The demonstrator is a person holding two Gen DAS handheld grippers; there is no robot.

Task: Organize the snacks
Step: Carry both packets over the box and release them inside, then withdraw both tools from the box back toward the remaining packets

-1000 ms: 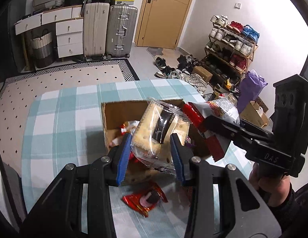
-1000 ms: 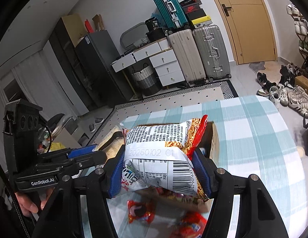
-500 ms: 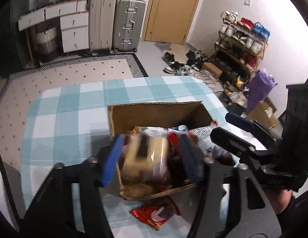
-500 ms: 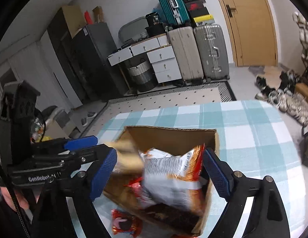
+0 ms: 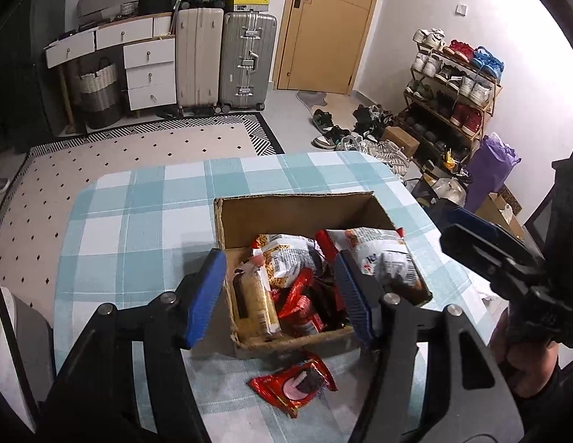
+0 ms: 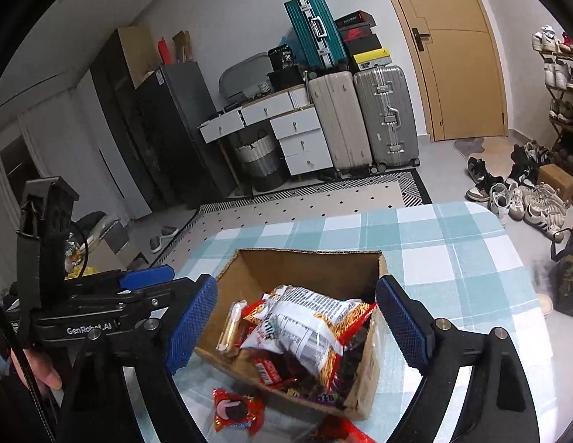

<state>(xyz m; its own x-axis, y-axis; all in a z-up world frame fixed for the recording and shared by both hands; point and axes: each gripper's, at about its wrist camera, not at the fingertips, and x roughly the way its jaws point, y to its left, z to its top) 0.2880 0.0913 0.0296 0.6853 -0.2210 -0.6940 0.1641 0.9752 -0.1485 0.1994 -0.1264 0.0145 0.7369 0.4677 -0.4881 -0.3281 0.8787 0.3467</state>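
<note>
"GenRobot.AI" on left tool (image 6: 168, 277); "36" on black box (image 6: 284, 57)

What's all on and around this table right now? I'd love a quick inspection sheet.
Surface: table with blue checked cloth.
Job's things: cardboard box holding snack packets, a white noodle bag on top; one red cookie packet on the cloth in front of the box.
Clutter: nothing seen on the table apart from these.
Grippers: left gripper and right gripper both open and empty, over the box.
Cables: thin black cord beside the left gripper.
Surroundings: suitcases, drawers, door, shoe rack.
</note>
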